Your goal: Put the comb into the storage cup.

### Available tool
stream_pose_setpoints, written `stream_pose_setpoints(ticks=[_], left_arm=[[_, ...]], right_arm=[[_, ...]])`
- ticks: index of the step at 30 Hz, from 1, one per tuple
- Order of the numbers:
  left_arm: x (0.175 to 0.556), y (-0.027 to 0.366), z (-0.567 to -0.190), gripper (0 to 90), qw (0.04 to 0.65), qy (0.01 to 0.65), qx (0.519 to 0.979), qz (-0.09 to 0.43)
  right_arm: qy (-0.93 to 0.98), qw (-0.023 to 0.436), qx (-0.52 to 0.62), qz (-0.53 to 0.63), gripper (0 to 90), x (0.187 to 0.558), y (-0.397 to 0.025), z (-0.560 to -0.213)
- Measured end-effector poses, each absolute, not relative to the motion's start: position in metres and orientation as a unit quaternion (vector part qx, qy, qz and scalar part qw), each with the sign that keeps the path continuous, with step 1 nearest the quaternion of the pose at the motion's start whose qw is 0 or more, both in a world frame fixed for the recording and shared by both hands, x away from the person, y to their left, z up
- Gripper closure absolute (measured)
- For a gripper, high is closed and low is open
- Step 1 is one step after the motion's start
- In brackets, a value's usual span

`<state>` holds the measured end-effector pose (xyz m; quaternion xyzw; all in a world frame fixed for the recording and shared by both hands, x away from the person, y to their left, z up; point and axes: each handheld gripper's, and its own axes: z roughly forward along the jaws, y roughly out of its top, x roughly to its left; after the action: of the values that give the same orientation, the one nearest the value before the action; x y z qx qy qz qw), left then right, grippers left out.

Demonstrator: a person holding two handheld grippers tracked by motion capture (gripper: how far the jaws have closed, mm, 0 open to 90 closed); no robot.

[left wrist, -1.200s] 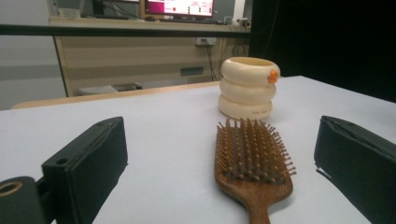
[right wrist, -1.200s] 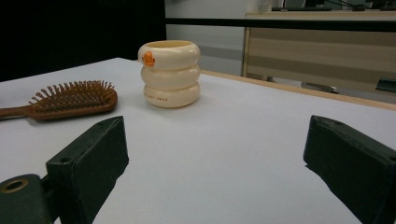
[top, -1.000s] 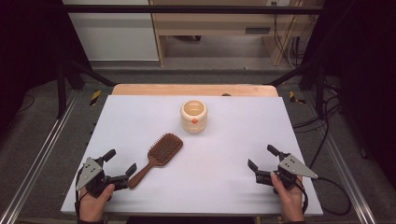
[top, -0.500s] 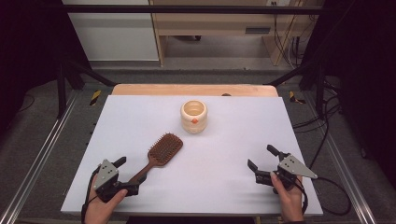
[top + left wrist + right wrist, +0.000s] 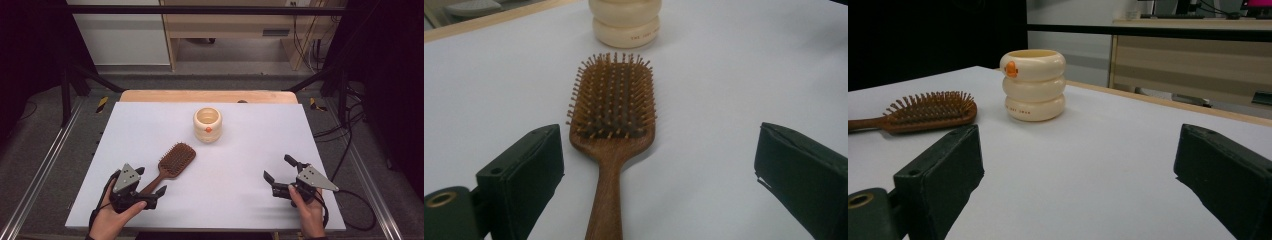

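The left gripper (image 5: 150, 186) is now found at the near end of the wooden hairbrush (image 5: 171, 163), having been brought in from the near-left corner of the white table (image 5: 300, 130), where it lay a second earlier, clear of the handle. Its jaws are held wide apart, and in the left gripper view the handle (image 5: 606, 200) is seen running up between them, with the bristled head (image 5: 614, 100) lying face-up beyond. No contact between jaws and handle can be made out; a gap is left on either side. The hairbrush itself has not been shifted: it is laid diagonally at the near left of the table, head pointing towards the far right, well apart from the cream ribbed cup (image 5: 207, 124) that stands upright near the middle of the far half. The right gripper (image 5: 280, 175) is kept at the near right, unmoved across the earlier pictures, its jaws also spread and holding nothing; through its own camera the cup (image 5: 1033, 85) and the hairbrush head (image 5: 930, 111) are seen farther off. From this approach it is judged that a grasp of the handle is being prepared, and that only a closing of the jaws is needed before the brush can be lifted.
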<state>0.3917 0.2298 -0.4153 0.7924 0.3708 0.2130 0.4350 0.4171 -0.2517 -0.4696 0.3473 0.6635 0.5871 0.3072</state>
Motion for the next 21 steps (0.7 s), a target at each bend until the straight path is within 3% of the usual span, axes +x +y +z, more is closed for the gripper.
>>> stream_pose_setpoints(ticks=[21], left_arm=[[0.408,0.221,-0.405,5.0,0.349,0.340,0.848,0.208]], right_arm=[[0.656,0.314,0.355,0.588,5.7,0.416,-0.250,-0.469]])
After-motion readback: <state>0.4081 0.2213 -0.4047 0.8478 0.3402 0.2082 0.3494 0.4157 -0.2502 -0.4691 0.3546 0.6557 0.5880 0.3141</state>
